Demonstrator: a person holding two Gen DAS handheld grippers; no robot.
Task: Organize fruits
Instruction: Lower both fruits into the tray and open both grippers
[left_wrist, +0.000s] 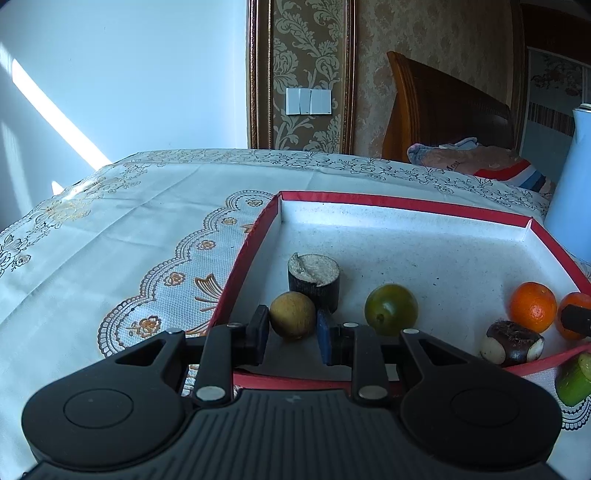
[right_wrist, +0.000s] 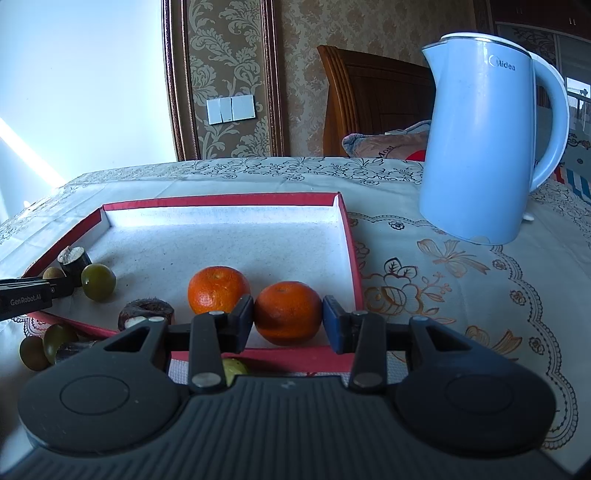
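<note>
Inside the red tray (right_wrist: 349, 236), the right gripper (right_wrist: 288, 319) brackets a tangerine (right_wrist: 287, 312) and the left gripper (left_wrist: 292, 325) a brown fruit (left_wrist: 292, 314), fingers seemingly loose, so part fully and retreat straight back.

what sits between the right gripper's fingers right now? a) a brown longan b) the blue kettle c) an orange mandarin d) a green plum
c: in the right wrist view the right gripper brackets an orange mandarin inside the red-rimmed tray, its jaws on either side of it.
</note>
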